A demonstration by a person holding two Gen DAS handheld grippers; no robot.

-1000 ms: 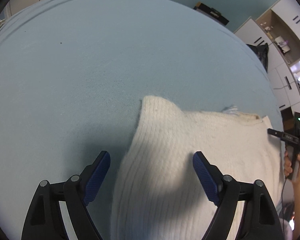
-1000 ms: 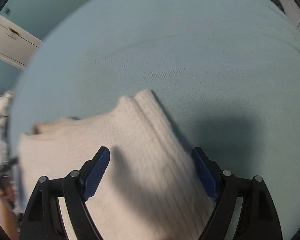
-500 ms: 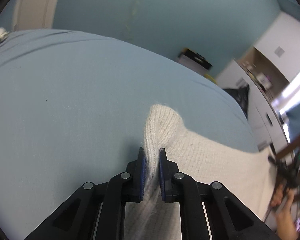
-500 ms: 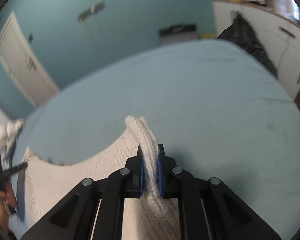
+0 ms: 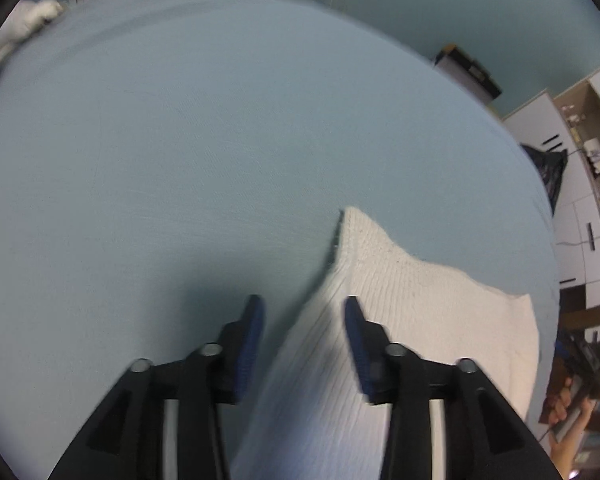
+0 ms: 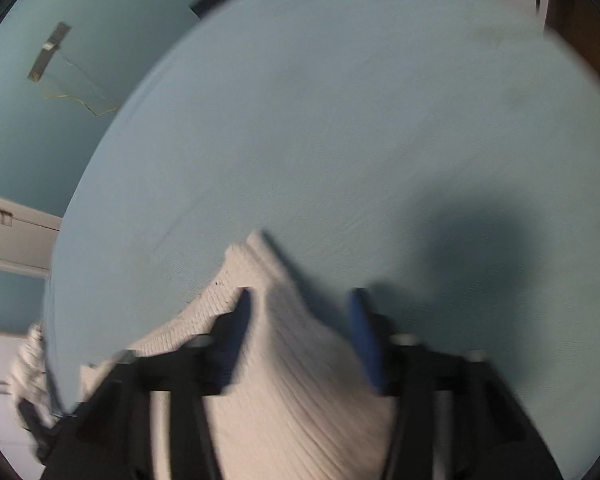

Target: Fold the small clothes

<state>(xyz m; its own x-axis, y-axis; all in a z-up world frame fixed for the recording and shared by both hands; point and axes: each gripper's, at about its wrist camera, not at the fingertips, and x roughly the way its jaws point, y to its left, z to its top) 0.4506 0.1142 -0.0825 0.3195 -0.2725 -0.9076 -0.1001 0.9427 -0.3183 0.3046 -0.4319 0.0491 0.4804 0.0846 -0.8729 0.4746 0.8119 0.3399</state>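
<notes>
Sweater corner under parted left tool

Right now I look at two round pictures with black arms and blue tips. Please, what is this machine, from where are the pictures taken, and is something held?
No robot: a person holds a hand tool in each hand, with a camera looking along its two fingers. One picture is from the left gripper, one from the right gripper. A white knitted garment lies on a light blue sheet. Both grippers have just been opening; the cloth sits between the fingers, but nothing is held.
</notes>
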